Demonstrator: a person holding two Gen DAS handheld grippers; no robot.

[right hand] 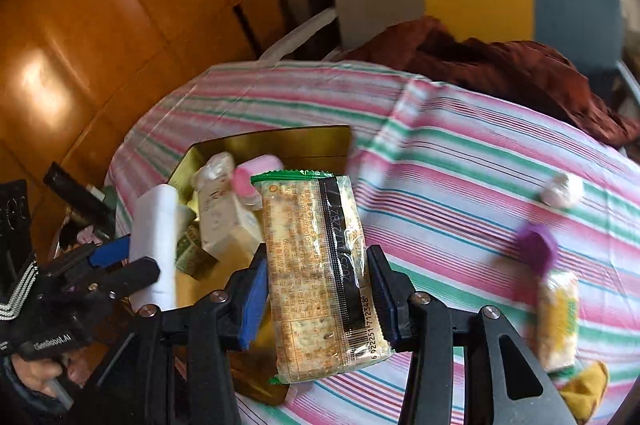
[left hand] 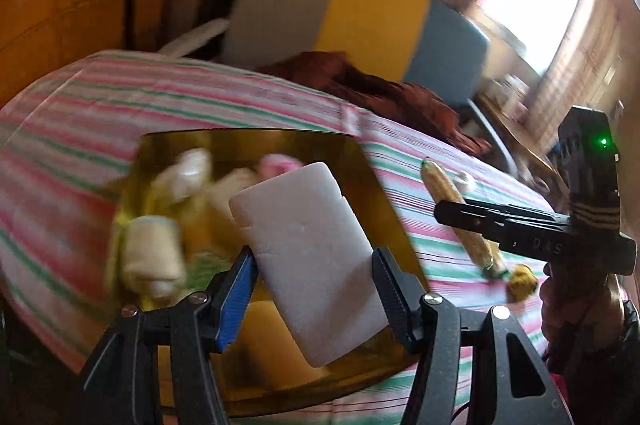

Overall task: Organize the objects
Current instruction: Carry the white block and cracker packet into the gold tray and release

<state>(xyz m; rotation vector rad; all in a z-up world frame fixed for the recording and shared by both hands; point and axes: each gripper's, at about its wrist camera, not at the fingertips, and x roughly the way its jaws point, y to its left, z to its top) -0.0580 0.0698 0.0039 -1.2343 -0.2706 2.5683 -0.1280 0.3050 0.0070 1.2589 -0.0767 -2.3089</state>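
Left gripper (left hand: 314, 261): clamped on a white block (left hand: 308, 261), held over the gold tray (left hand: 248, 141), likely for dropping in.
Right gripper (right hand: 318, 277): squeezing a cracker packet (right hand: 316, 273) at the tray's right edge.
Right view only: purple cap (right hand: 536, 245), white lump (right hand: 560, 190) on the striped cloth (right hand: 460, 161), far right.

Left claw (left hand: 314, 265) and right claw (right hand: 318, 277) both angle downward, each clamped on something held.
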